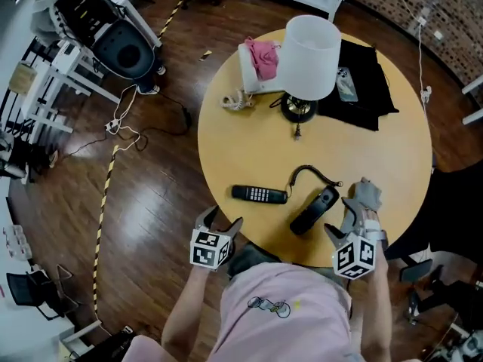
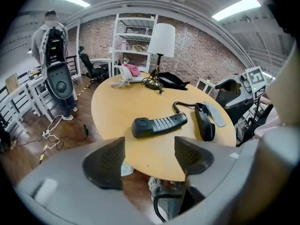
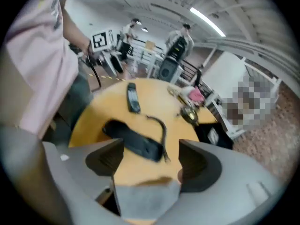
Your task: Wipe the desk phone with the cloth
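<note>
The black phone handset (image 1: 259, 194) lies off its base on the round wooden table (image 1: 241, 149), keypad up. Its curly cord runs to the black phone base (image 1: 315, 210) to the right. A grey cloth (image 1: 367, 195) lies by the table's right front edge, at the tips of my right gripper (image 1: 349, 219). In the right gripper view that gripper (image 3: 150, 161) stands open, with the cloth (image 3: 145, 198) loose low between its jaws and the base (image 3: 133, 142) beyond. My left gripper (image 1: 220, 221) hangs at the table's front edge, open and empty (image 2: 147, 158), short of the handset (image 2: 159, 124).
A white-shaded lamp (image 1: 309, 59) stands at the back of the table, with a black fabric (image 1: 362, 81) to its right and a white box holding a pink cloth (image 1: 256, 62) to its left. Cables (image 1: 124, 130) trail on the wooden floor at left.
</note>
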Demonstrator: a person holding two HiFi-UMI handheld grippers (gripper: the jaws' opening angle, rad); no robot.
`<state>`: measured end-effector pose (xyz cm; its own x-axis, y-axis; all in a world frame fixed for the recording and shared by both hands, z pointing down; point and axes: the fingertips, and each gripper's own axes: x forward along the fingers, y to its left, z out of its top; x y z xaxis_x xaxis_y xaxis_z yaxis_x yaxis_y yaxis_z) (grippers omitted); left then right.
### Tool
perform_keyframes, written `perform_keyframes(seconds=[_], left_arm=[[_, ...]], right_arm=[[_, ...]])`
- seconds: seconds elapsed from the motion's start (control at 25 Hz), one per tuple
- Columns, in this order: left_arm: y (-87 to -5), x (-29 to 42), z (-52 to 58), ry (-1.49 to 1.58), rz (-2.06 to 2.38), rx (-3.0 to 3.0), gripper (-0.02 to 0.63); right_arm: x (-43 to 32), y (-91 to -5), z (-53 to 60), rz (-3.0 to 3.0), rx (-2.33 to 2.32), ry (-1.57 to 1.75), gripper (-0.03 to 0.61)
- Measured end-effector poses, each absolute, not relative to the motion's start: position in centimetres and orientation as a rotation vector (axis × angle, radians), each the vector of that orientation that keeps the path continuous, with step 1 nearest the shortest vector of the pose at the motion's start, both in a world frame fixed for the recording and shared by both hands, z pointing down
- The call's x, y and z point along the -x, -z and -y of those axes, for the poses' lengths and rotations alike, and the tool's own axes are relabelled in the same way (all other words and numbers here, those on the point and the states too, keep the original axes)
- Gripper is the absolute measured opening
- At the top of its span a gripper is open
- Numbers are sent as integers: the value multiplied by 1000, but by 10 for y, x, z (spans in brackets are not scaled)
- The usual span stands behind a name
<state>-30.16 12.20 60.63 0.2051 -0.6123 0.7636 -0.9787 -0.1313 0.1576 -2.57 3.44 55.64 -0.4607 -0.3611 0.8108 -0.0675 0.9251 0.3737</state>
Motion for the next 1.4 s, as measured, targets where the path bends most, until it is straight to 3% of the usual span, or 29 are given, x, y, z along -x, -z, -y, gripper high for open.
perform_keyframes(seconds=[0.2, 0.36, 0.52, 0.6, 0.72, 0.96, 1.28, 1.36, 1.4], left_arm=[[-604, 318, -153, -662, 1537, -1765, 341], [-594, 324, -181, -626, 1542, -1769, 341], [-595, 329, -211, -575, 1520, -1748, 341], [-596, 333, -220, -556, 1516, -1736, 341], [-590, 335, -218, -525, 1520, -1745, 341], [-543, 304, -142, -288, 1495, -1919, 341], [-415, 184, -49, 133, 1036, -2382, 341], [-399, 166, -44, 172, 967, -2409, 258], [-393, 156, -41, 181, 947, -2424, 258]], right_arm=[[188, -614, -76, 2014, 29, 599, 370], [236, -658, -56, 1901, 55, 621, 333], [236, -679, -55, 1864, 178, 363, 291], [236, -676, -61, 1861, 235, 234, 218], [234, -669, -60, 1887, 213, 32, 217], [239, -596, -66, 2324, 193, -756, 216], [181, -464, -91, 2738, 389, -715, 216], [161, -450, -88, 2790, 376, -749, 216], [153, -444, -87, 2808, 364, -763, 216]])
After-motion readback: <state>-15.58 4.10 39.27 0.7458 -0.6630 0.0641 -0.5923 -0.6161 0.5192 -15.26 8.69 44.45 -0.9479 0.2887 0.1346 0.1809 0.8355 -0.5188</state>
